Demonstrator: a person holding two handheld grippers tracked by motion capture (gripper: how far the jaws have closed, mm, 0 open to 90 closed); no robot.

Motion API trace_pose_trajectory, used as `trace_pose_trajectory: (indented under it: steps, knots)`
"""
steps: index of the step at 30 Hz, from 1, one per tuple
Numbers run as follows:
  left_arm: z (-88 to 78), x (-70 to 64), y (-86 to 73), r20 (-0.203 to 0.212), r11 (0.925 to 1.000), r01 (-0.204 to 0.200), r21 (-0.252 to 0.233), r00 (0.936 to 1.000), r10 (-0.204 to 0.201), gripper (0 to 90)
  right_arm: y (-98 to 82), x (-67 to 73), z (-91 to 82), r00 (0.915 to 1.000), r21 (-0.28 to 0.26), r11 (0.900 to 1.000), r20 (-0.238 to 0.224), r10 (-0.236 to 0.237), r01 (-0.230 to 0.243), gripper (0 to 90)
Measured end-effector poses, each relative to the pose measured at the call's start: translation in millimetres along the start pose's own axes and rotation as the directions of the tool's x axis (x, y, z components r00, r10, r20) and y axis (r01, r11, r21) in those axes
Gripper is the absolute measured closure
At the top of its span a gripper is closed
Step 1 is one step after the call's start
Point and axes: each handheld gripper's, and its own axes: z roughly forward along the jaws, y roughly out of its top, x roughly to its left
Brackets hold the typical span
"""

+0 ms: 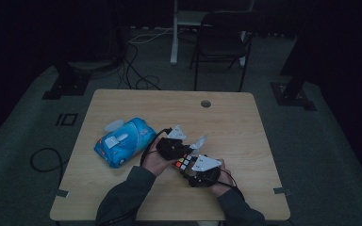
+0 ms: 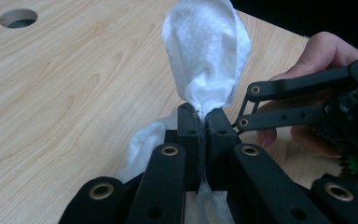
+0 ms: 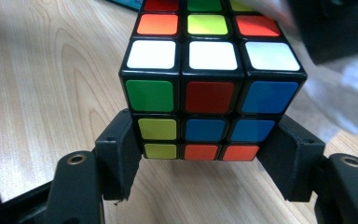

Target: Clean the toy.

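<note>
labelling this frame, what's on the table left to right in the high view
wipes pack → left gripper with the white wipe → cube in the right gripper

Glossy plastic cube (image 3: 212, 79), soft textured wipe (image 2: 207, 51), wood-grain table (image 2: 74, 93).

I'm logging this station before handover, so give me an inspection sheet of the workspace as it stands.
Surface: wooden table, round hole near far edge.
Job's things: white wipe; colour cube.
Clutter: blue wipes pack on the table's left half.
Grippers: left gripper shut on the wipe; right gripper shut on the cube's sides.
Cables: black cable looped on floor at left; more cables beyond the table.
Surroundings: dark room, chair behind the table.
</note>
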Motion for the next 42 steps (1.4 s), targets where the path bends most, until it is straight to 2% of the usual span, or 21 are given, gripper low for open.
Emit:
trace_pose_trajectory:
  steps: [5, 9, 15, 21, 36, 42]
  knots:
    - [2.2, -2.8, 2.0, 0.013, 0.9998, -0.016, 0.01, 0.9998, 0.016, 87.6, 0.5, 0.8, -0.6, 1.0, -0.003, 1.0, 0.0, 0.0, 0.0, 35.0]
    - [1.8, -2.7, 1.9, 0.018, 0.9999, -0.013, 0.009, 0.9998, 0.012, 87.8, 0.0, -2.0, -1.7, 0.9999, -0.01, 1.0, -0.006, 0.015, -0.015, 35.0]
    - [-1.4, -1.1, 2.0, 0.001, 0.9998, -0.016, 0.009, 0.9999, 0.016, 87.8, -1.1, -3.8, -2.3, 0.9998, -0.007, 1.0, 0.002, 0.017, -0.017, 35.0]
    - [-9.1, 4.8, 0.3, -0.021, 1.0, 0.0, -0.001, 0.9998, 0.0, 87.9, -3.8, -8.9, -3.3, 0.9992, -0.004, 0.999, 0.01, 0.039, -0.039, 35.0]
    - [-28.9, 18.9, -10.8, -0.071, 0.9983, 0.047, -0.036, 0.9963, -0.049, 87.9, -7.1, -17.3, -9.9, 0.9976, -0.008, 0.999, 0.044, 0.054, -0.054, 35.0]
    - [-35.2, 20.8, -15.7, -0.078, 0.9972, 0.057, -0.048, 0.9951, -0.061, 87.9, -8.6, -24.4, -15.6, 0.9942, -0.033, 0.995, 0.054, 0.093, -0.091, 35.0]
